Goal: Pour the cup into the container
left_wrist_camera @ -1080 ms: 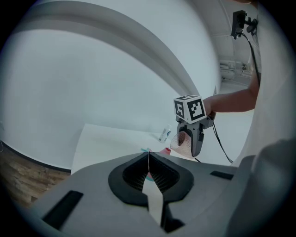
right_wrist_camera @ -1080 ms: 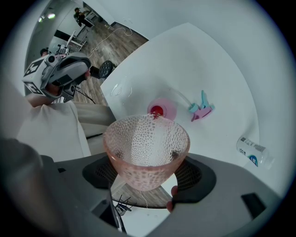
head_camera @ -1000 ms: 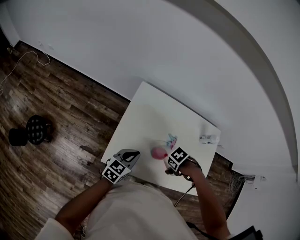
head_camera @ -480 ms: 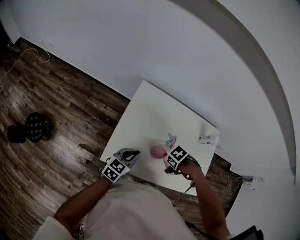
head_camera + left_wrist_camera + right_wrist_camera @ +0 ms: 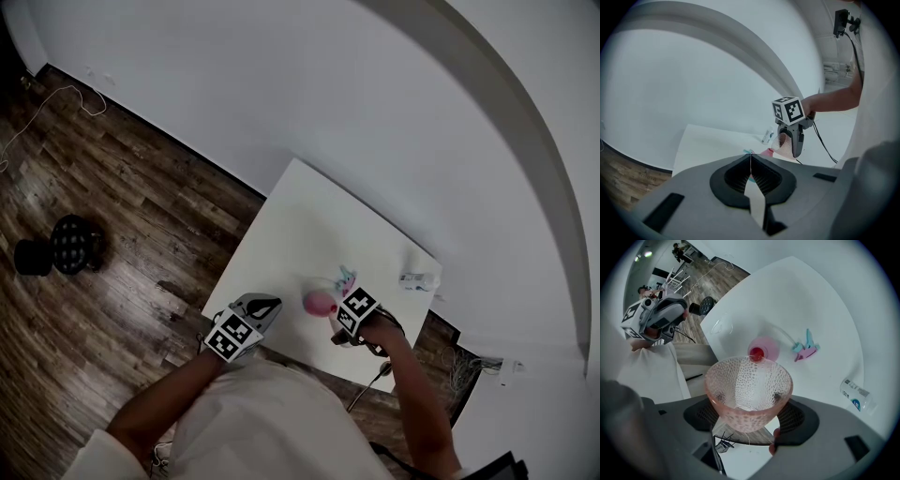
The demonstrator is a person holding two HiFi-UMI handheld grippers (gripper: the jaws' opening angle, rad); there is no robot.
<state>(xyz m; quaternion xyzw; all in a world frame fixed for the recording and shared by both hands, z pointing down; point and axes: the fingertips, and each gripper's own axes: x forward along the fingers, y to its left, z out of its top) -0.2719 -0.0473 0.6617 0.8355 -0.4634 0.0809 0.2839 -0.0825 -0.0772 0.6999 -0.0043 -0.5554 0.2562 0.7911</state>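
**Pink cup tipped over the container**
The right gripper (image 5: 750, 420) pinches the one dimpled translucent pink cup (image 5: 749, 380), tilted mouth-first above the one small clear pink-tinted container (image 5: 765, 348) on the white table (image 5: 787, 296). One red ball (image 5: 757, 353) shows at the cup's rim. The left gripper (image 5: 751, 174), jaws pressed together on nothing, hangs well apart, so I judge the unbraced container could tip or the contents miss it. One plastic bottle (image 5: 855, 393) and one teal-and-pink clip (image 5: 805, 348) lie nearby.

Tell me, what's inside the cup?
It looks empty: the cup is see-through, nothing covered. The red bit lies past its rim, at the container.
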